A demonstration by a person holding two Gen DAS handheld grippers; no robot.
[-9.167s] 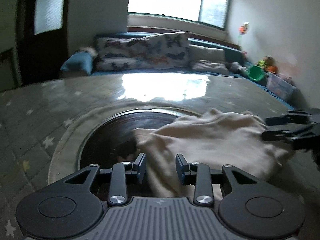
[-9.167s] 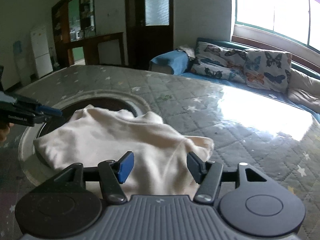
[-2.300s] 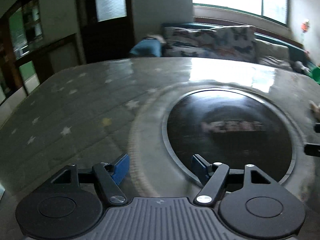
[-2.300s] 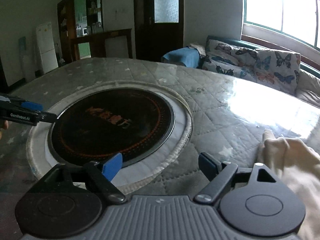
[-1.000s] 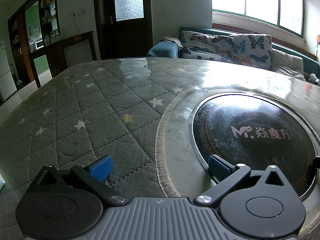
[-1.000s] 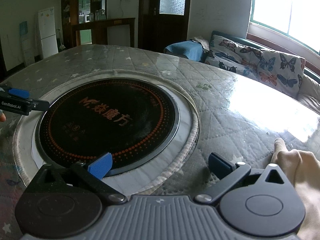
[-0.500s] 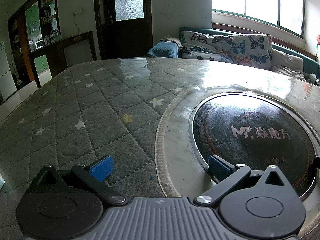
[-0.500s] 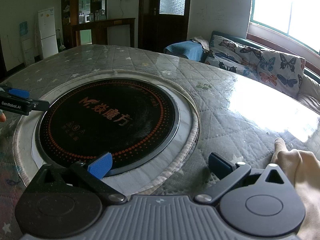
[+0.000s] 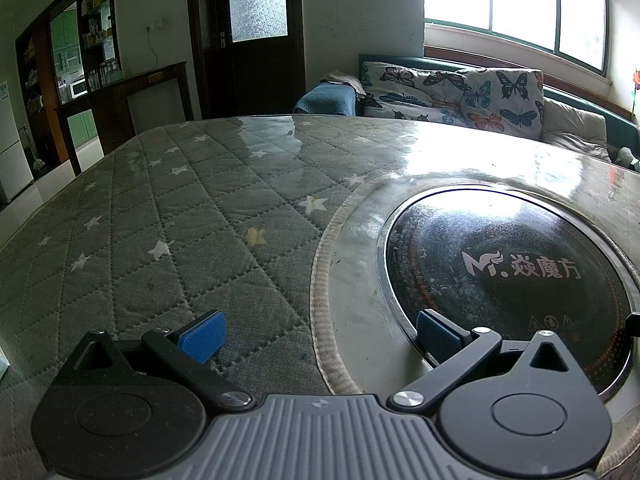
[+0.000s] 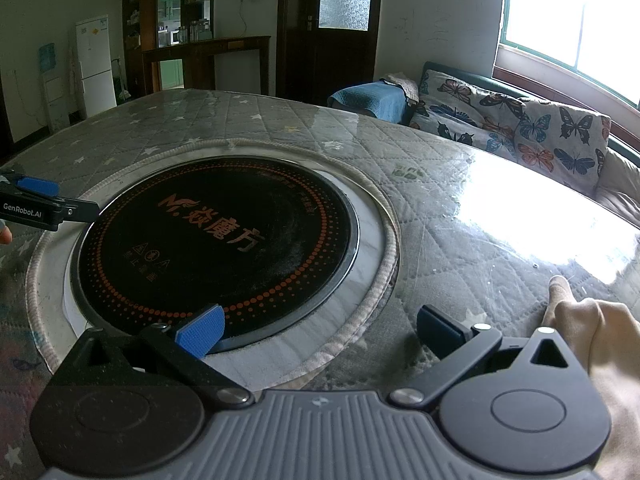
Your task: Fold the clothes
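A cream garment (image 10: 592, 344) lies at the right edge of the right wrist view, beside my right gripper (image 10: 320, 332), which is wide open and empty just above the table. The garment is partly hidden behind the gripper's body. My left gripper (image 9: 320, 334) is wide open and empty over the quilted table cover, at the rim of the round cooktop. Its side also shows at the left edge of the right wrist view (image 10: 36, 206). The garment is not in the left wrist view.
A black round cooktop (image 10: 216, 248) (image 9: 508, 276) is set into the table, ringed by a pale border. A grey star-patterned quilted cover (image 9: 168, 220) covers the table. A sofa with butterfly cushions (image 9: 460, 96) stands behind, under a bright window.
In the last second nothing has visibly moved. Since 9 seconds ago, the garment has gone from the cooktop to the right side, and both grippers have opened wider.
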